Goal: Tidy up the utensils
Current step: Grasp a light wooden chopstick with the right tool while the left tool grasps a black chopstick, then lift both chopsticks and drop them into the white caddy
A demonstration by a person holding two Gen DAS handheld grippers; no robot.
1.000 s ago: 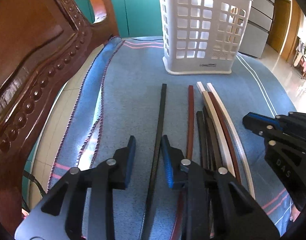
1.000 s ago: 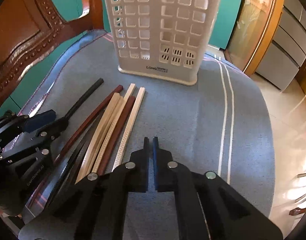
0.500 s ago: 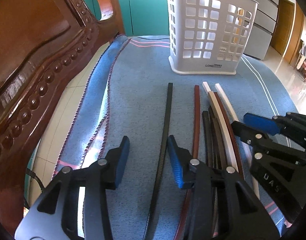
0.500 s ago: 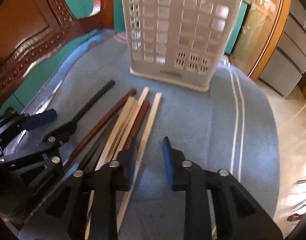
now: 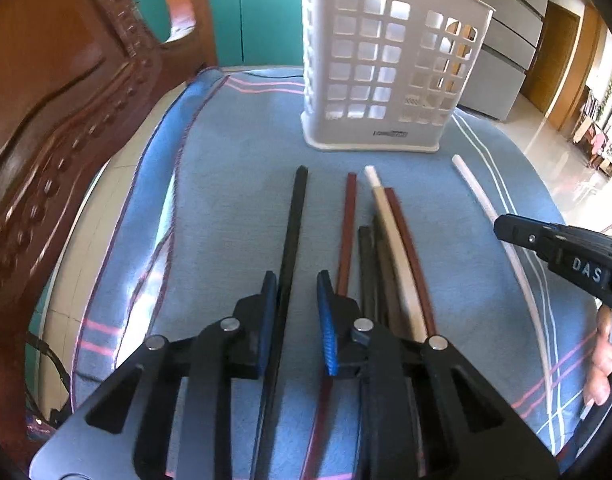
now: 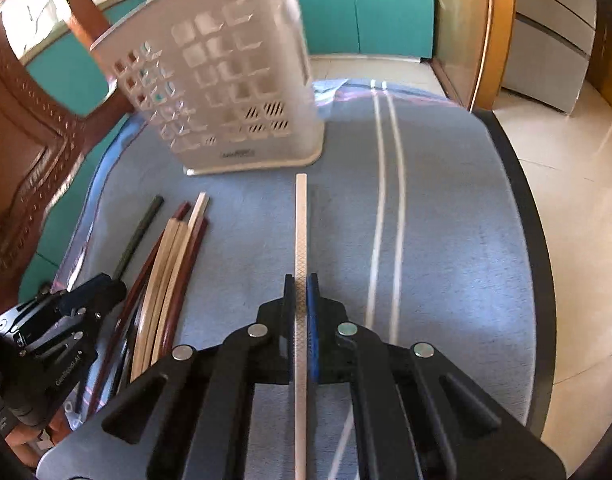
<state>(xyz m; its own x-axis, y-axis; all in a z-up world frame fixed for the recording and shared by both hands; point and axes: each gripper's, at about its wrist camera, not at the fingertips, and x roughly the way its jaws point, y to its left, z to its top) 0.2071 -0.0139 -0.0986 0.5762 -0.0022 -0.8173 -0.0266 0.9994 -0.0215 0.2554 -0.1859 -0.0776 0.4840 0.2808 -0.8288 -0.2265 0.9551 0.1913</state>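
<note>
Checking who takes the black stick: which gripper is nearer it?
Left. The left gripper straddles the black stick, open; the right gripper is off right, clamping the white stick.

A white basket (image 5: 390, 76) w/ square holes is seen standing at the far end of a blue cloth (image 5: 225, 184), and long sticks are laid in front of it, pointing at it. The left gripper (image 5: 293, 292) is held w/ its blue pads apart, and a black stick (image 5: 293, 220) is seen between them; a red-brown stick (image 5: 348, 224), a cream stick (image 5: 390, 232) and some dark ones are bunched just to the right. A white stick (image 5: 480, 196) is seen well apart on the right, running behind the tip of the right gripper (image 5: 506, 226), and a carved brown chair (image 5: 61, 112) is seen on the left.
</note>
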